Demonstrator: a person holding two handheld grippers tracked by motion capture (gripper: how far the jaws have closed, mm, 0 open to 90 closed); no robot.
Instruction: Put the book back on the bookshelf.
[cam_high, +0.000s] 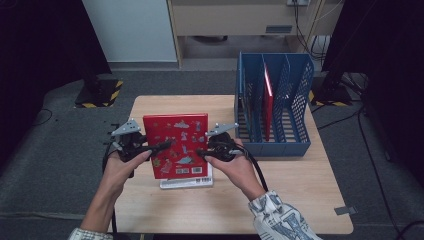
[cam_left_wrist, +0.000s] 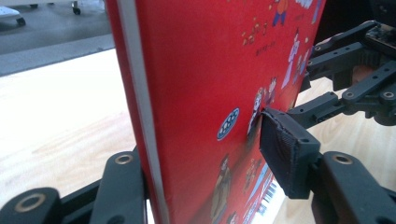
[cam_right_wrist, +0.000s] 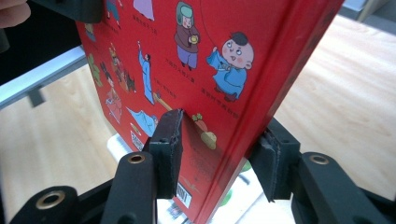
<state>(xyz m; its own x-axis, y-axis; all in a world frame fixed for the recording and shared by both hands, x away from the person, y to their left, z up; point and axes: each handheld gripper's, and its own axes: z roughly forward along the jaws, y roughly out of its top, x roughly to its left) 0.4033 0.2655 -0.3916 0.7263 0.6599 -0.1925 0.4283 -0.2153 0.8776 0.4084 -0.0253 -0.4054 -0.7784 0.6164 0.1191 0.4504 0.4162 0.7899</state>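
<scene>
Both hands grip now: the left tool (cam_high: 159, 146) pinches the left edge of the red hardcover picture book with cartoon figures (cam_high: 177, 145), and the right tool (cam_high: 202, 152) clamps its right edge, lifting it tilted above the pale wooden table (cam_high: 300, 200) and over a white-edged flat book (cam_high: 186, 183). Well to the right stands a blue mesh plastic file rack (cam_high: 274, 102) holding an upright red book (cam_high: 268, 97).

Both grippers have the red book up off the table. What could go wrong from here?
1. The left gripper and right gripper pinch the red book only at its side edges, so it could slip or twist.
2. The blue file rack already holds a red book; insertion could snag a divider.
</scene>
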